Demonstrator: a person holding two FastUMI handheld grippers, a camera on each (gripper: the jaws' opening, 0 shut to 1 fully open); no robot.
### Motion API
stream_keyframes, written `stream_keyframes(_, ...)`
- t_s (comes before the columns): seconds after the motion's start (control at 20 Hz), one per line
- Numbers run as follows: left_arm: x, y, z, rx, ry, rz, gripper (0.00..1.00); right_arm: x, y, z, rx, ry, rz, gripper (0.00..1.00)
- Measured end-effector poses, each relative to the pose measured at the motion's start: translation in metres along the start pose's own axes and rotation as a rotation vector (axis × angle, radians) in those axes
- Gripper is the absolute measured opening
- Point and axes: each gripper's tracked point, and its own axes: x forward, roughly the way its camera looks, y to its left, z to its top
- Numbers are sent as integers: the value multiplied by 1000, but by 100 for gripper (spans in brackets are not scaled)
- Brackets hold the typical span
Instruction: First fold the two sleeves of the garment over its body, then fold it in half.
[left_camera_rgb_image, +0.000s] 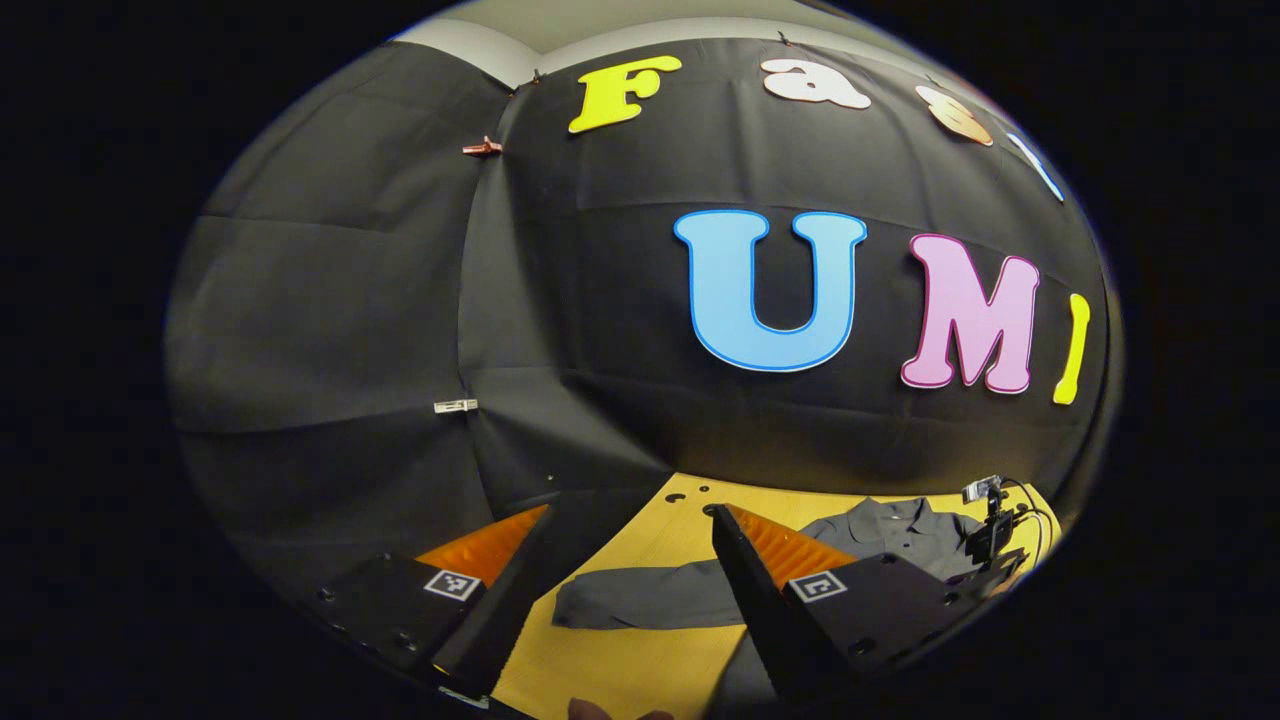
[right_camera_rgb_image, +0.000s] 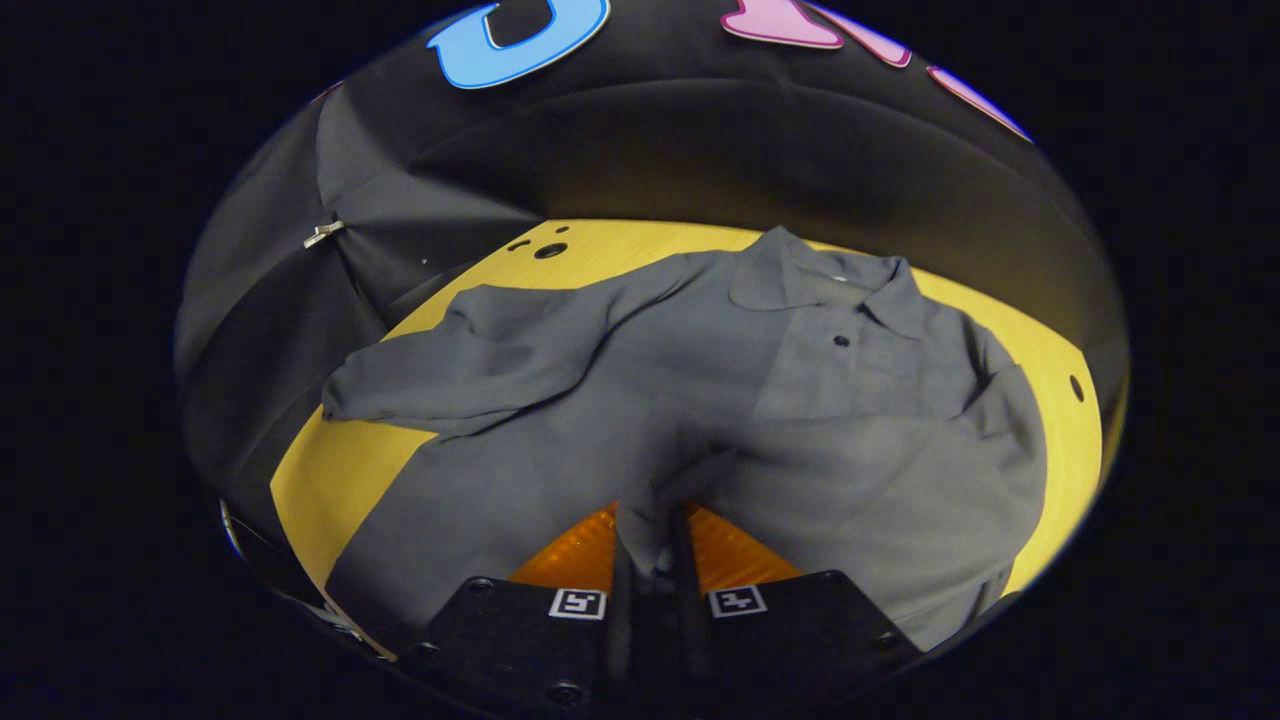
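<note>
A grey collared shirt (right_camera_rgb_image: 800, 370) lies face up on the yellow table (right_camera_rgb_image: 350, 470). Its right sleeve (right_camera_rgb_image: 900, 470) is drawn from the shoulder across the body to the middle, where my right gripper (right_camera_rgb_image: 652, 512) is shut on the cuff. The other sleeve (right_camera_rgb_image: 460, 360) lies stretched out sideways on the table. In the left gripper view, my left gripper (left_camera_rgb_image: 628, 520) hangs open above the table with nothing between its fingers. That outstretched sleeve (left_camera_rgb_image: 650, 595) lies just below and beyond it. The right gripper (left_camera_rgb_image: 990, 535) shows far right over the shirt (left_camera_rgb_image: 890, 530).
The black cloth wall (left_camera_rgb_image: 600, 350) rises close behind the table's far edge, with a metal clip (right_camera_rgb_image: 323, 234) on it. Small holes (right_camera_rgb_image: 548, 250) mark the table's back left corner, and one more hole (right_camera_rgb_image: 1075, 386) sits at the right. Bare yellow table (left_camera_rgb_image: 620, 670) lies near the front.
</note>
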Motion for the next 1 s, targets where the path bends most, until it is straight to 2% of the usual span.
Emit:
stream_keyframes(0.05, 3, -1, -1, 0, 1, -3, 96, 2, 5, -3, 11, 14, 23, 33)
stream_keyframes(0.1, 7, -3, -2, 0, -1, -9, 96, 4, 10, -6, 13, 22, 39, 38)
stream_keyframes(0.15, 11, -5, -3, -1, 1, -15, 96, 3, 15, -7, 11, 25, 58, 31)
stream_keyframes(0.2, 15, -5, -8, -5, 9, -21, 96, 2, 23, -8, 11, 30, 85, 49)
stream_keyframes(0.25, 20, -6, -12, -16, 23, -31, 96, -1, 34, -9, 15, 35, 123, 47)
stream_keyframes(0.3, 25, -7, -16, -28, 35, -40, 96, -5, 42, -10, 15, 39, 153, 66)
stream_keyframes(0.35, 30, -6, -24, -41, 44, -43, 96, -7, 47, -11, 8, 40, 174, 73)
stream_keyframes(0.7, 79, 23, -105, -19, 161, 4, 96, -51, 68, -8, -25, 2, 277, 82)
stream_keyframes(0.75, 86, 29, -119, 0, 184, 13, 96, -59, 66, -7, -29, -9, 274, 87)
stream_keyframes(1.0, 129, 34, -194, 30, 320, -19, 96, -92, 46, -6, 16, -46, 223, 87)
